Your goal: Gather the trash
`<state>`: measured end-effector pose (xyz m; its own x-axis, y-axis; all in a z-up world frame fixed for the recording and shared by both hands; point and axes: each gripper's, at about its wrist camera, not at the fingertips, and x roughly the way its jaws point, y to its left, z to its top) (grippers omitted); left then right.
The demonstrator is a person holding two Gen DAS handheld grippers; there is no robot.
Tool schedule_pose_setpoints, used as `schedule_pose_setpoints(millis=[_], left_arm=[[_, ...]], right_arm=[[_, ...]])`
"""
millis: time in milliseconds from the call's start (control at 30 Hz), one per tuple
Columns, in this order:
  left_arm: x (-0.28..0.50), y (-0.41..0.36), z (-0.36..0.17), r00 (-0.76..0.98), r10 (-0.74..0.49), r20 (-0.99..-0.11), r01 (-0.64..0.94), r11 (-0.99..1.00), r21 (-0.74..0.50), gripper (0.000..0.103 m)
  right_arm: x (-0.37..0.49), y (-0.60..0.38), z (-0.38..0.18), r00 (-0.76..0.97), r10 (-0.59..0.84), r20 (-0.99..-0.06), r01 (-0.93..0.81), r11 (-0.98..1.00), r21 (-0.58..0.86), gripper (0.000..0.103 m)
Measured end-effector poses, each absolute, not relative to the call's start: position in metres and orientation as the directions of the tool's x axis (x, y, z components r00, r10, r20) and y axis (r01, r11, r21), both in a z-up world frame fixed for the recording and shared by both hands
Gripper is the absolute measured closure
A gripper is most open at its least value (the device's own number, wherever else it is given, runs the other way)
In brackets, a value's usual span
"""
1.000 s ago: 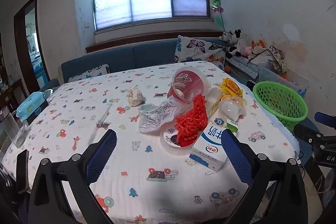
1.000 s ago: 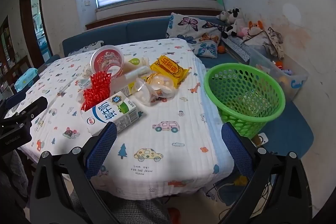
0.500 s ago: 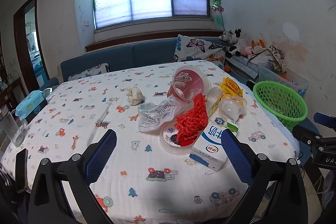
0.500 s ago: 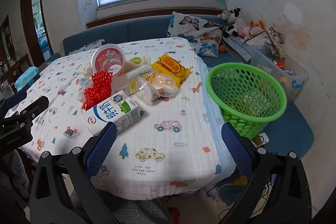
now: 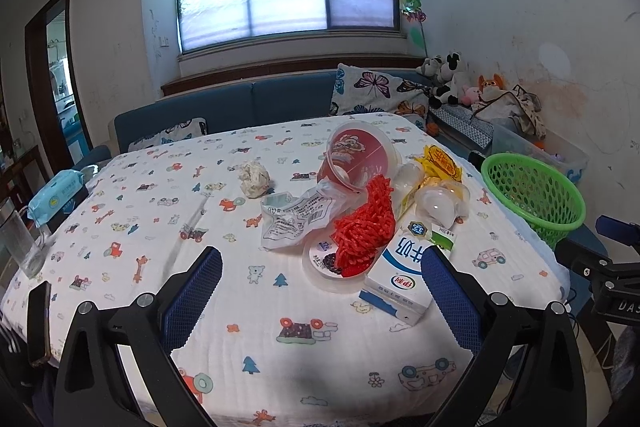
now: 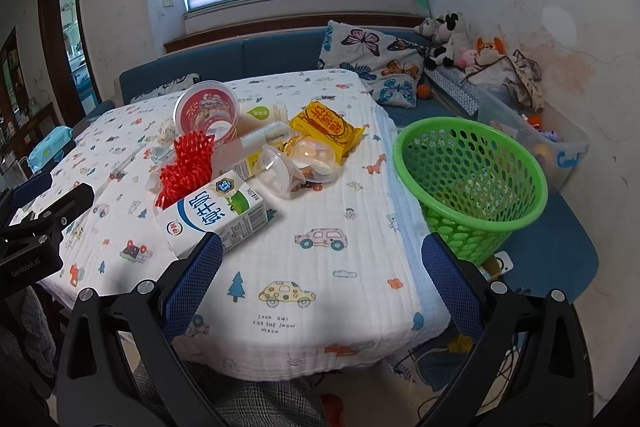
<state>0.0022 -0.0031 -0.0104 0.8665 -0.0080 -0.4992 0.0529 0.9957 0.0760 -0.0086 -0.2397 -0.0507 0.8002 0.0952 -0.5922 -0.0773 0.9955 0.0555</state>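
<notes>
Trash lies in a heap on the table: a white and blue milk carton [image 5: 408, 267] [image 6: 216, 217], red netting [image 5: 362, 227] [image 6: 186, 163], a red noodle cup on its side [image 5: 356, 157] [image 6: 206, 113], a yellow snack packet [image 6: 326, 127] [image 5: 440, 163], clear plastic cups [image 6: 296, 163], a clear wrapper [image 5: 296, 219] and a crumpled paper ball [image 5: 254, 179]. A green mesh basket [image 6: 472, 183] [image 5: 532, 195] stands off the table's right edge. My left gripper [image 5: 320, 291] is open and empty, just short of the heap. My right gripper [image 6: 320, 279] is open and empty over the table's near right corner.
The table [image 5: 140, 211] has a printed white cloth. A wet-wipes pack [image 5: 56, 195], a glass [image 5: 18, 243] and a phone [image 5: 38, 323] lie at its left edge. A blue sofa [image 5: 260, 107] with a butterfly cushion and soft toys stands behind.
Both grippers have drifted slightly. The view has barely shifted. Nothing on the table has moved.
</notes>
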Motion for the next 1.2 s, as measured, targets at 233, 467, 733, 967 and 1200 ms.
schedule_pose_setpoints(millis=[233,467,733,967,1200], left_arm=[[0.003,-0.003,-0.011,0.865,-0.009,-0.501,0.054,0.996,0.075,0.006],[0.003,-0.002,-0.01,0.864,-0.009,-0.503,0.053,0.996,0.074,0.006],[0.005,-0.003,-0.014,0.863,-0.009,-0.504,0.054,0.996,0.073,0.006],[0.005,-0.003,-0.02,0.863,-0.007,-0.506,0.05,0.996,0.072,0.006],[0.006,-0.002,-0.027,0.859,-0.005,-0.512,0.047,0.997,0.068,0.006]], right_arm=[[-0.008,-0.239,-0.052,0.799,0.097,-0.594,-0.078,0.995,0.057,0.004],[-0.008,-0.239,-0.053,0.799,0.097,-0.594,-0.078,0.995,0.057,0.004],[-0.007,-0.238,-0.055,0.796,0.098,-0.597,-0.078,0.995,0.059,0.004],[-0.007,-0.238,-0.054,0.795,0.099,-0.598,-0.078,0.995,0.06,0.004],[-0.001,-0.236,-0.06,0.787,0.106,-0.608,-0.088,0.994,0.059,0.004]])
